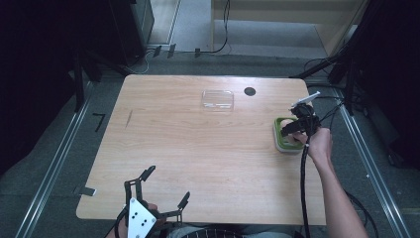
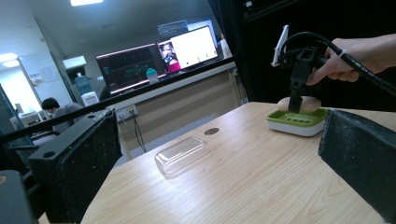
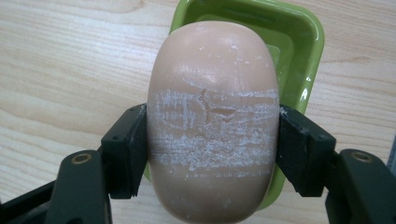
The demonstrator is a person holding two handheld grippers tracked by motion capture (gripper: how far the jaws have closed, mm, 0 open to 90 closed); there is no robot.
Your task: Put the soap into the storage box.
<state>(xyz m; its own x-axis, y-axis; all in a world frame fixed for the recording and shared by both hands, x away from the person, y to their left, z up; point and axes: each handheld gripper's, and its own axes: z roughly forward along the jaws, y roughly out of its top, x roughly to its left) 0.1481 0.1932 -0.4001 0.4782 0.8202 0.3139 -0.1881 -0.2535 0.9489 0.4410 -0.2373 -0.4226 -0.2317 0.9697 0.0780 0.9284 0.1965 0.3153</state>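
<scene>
I'm looking at a light wood table [image 1: 198,148] w/ rounded corners and a dark round hole [image 1: 250,91] near its far edge. Directly on it: a clear plastic lid [image 1: 218,99], lying flat just beside that hole, toward the far-middle. A green soap dish [image 1: 280,135] w/ a white base sits near the right edge, well apart from the lid. Rest of the top, incl. the near half, is bare wood grain from my end.

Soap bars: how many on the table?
1: a pink soap bar over the green dish at the table's right edge, clamped by the right gripper. None seen elsewhere.
</scene>
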